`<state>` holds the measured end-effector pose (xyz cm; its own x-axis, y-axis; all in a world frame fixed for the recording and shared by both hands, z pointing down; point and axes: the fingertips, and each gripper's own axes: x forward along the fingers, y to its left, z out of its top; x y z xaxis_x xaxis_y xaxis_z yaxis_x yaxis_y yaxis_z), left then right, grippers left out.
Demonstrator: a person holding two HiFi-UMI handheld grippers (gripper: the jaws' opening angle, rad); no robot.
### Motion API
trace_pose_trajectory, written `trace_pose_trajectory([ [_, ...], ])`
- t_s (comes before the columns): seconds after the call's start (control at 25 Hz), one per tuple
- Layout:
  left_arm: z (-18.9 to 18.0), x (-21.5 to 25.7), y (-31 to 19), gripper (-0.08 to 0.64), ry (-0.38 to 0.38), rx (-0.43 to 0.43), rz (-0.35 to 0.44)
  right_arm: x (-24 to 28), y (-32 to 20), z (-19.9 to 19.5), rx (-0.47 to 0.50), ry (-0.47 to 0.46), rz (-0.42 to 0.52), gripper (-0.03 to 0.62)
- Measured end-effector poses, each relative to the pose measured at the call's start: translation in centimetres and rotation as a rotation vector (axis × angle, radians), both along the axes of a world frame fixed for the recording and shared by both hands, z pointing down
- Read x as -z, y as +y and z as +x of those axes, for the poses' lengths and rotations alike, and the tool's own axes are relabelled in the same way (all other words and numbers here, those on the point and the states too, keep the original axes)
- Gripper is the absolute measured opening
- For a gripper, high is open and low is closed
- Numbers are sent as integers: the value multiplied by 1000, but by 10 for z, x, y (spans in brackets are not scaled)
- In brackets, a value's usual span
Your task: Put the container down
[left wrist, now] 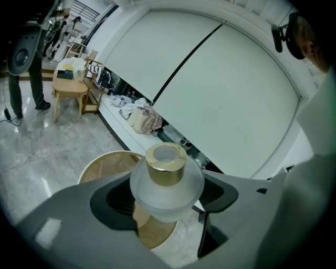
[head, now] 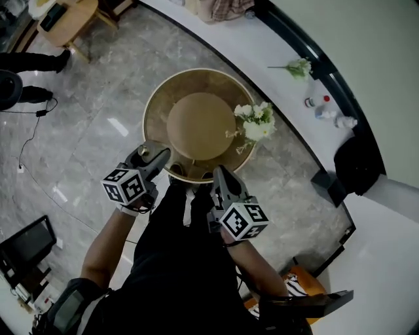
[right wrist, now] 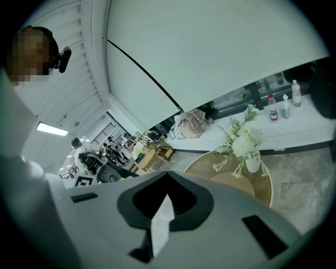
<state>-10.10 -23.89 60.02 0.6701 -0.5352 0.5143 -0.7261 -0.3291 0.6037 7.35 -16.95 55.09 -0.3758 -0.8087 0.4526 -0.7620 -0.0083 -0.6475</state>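
A frosted glass container (left wrist: 167,184) with a gold collar sits upright between the jaws of my left gripper (left wrist: 167,202), which is shut on its round body. In the head view the left gripper (head: 157,159) hovers at the near left rim of a round golden table (head: 157,111). My right gripper (head: 219,175) is beside it at the table's near edge. In the right gripper view its jaws (right wrist: 164,213) meet with only a thin slit between them and hold nothing. A white vase of flowers (head: 255,124) stands on the table's right side.
A curved white ledge (head: 275,49) along the wall carries bottles (head: 324,108), a small plant (head: 298,67) and folded cloth. A wooden side table (head: 65,19) and a person's legs (head: 33,62) are at the far left. A cable (head: 29,141) lies on the marble floor.
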Motion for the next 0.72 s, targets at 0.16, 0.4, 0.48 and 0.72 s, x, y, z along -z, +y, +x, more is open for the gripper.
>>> trace_pose_trajectory([
  [0.16,-2,-56,-25,342,-61,-26,-43,-28,-13,-2,0,4,-37,6],
  [0.4,14,-132,-52,342,-149,-99,-71,-74,-25,-4,-7,-16,-90,6],
  [0.48,22,-150,-62,342,-179,-127,-66,-88,-24,-5,-10,-26,-119,6],
  [0.72,43,-212,-90,342,-325,-242,-4,-124,-15,-4,-42,-48,-190,6],
])
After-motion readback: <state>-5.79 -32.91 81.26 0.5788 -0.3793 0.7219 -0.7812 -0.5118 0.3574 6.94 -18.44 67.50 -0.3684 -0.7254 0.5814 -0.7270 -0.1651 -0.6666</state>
